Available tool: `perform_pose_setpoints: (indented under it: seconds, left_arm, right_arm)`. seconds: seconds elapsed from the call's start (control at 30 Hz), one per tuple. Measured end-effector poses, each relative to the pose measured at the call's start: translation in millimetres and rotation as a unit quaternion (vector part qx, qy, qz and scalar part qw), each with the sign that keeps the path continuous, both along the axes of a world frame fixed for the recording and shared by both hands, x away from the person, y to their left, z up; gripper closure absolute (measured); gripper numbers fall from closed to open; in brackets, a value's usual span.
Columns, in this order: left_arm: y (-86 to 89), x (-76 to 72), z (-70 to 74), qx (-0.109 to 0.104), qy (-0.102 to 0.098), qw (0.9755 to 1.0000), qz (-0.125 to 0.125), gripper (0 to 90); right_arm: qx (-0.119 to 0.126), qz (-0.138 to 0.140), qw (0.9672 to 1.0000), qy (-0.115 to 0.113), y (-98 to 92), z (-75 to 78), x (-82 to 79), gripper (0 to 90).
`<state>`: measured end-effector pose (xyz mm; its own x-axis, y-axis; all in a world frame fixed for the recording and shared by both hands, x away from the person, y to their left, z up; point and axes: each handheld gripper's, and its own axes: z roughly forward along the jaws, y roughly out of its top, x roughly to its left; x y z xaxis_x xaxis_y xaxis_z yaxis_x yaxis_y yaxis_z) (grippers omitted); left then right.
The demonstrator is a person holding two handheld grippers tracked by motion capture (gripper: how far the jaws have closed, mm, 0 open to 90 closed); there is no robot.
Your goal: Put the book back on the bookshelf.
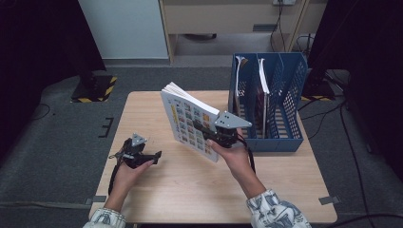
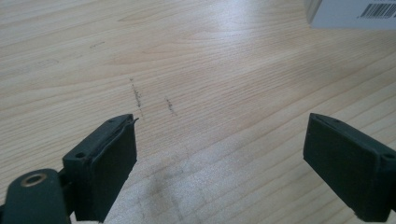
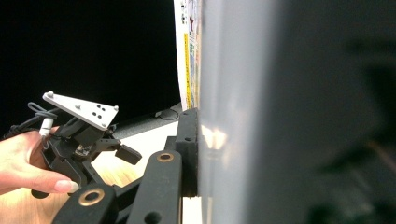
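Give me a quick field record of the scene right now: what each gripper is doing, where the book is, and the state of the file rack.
left gripper: open, nothing between the jaws, low over the table
right gripper: shut on the book
book: lifted off the table, tilted, picture-grid cover toward the person
file rack: blue, at the table's far right, books already standing in its slots
book versus rack: apart, book left of the rack

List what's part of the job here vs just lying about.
In the job: book, clamped in the right gripper; blue file rack; left gripper, fingers open over the table.
Lying about: books already in the rack; yellow-black floor base; floor cables.
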<state>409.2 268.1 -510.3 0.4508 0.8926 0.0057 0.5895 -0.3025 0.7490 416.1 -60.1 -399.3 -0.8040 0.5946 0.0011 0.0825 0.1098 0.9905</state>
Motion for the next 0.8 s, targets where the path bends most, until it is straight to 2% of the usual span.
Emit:
perform_pose_setpoints:
  seconds: [0.8]
  left_arm:
    - [-2.3,0.2,-3.5,0.011,0.010,0.9999,-0.007,9.4]
  right_arm:
    - [0.005,-0.006,1.0000,0.001,-9.4,6.5,-2.3,73.8]
